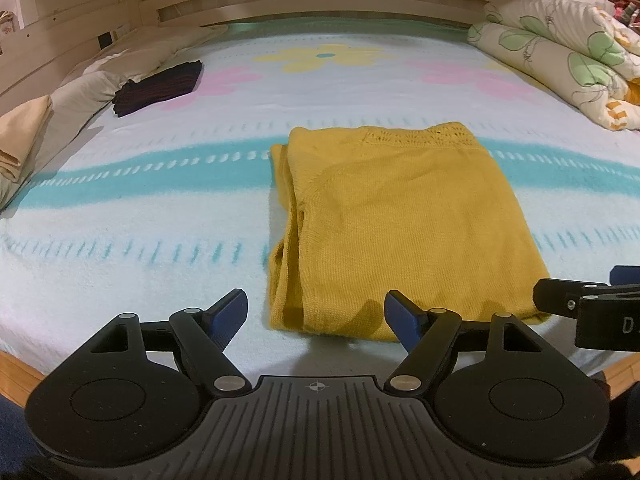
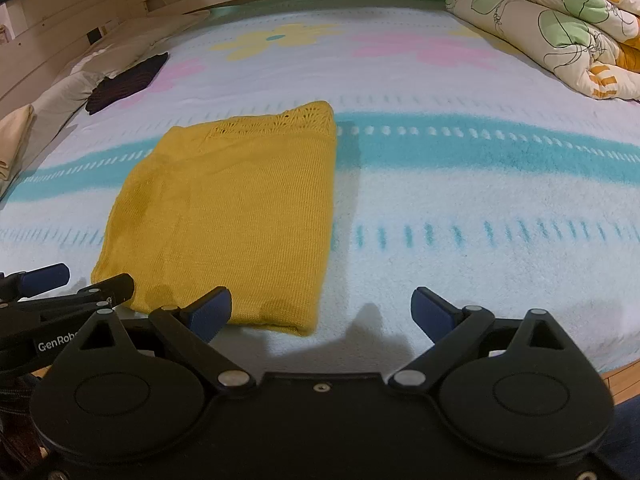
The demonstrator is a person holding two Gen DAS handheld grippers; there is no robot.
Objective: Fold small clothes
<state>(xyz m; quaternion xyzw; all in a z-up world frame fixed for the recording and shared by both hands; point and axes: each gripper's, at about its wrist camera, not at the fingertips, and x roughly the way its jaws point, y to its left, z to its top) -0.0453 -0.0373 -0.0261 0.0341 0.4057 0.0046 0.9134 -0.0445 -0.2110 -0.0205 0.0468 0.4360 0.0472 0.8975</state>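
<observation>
A yellow knit [image 1: 404, 220] is seen lying flat on the bed [image 1: 160, 208], already brought into a narrow rectangle with stacked layers showing along its 9 o'clock edge in the left wrist view. It may be judged that the sideways folds are done and that a final fold, near hem over to the lacy end, is left; this cannot be confirmed. A dark garment [image 1: 158, 88], apparently folded, is seen at 10 o'clock near the pillows [image 1: 84, 88], so at least one piece seems finished. A rolled quilt [image 1: 560, 48] lies at 2 o'clock.

The knit's long axis runs from 6 to 12 o'clock, with the openwork band at the far, 12 o'clock end and the plain hem nearest the grippers.

The left gripper [image 1: 316, 316] is held spread and empty, just short of the hem. The right gripper [image 2: 322, 312] is likewise released, at the hem's 3 o'clock corner, nothing being grasped.
</observation>
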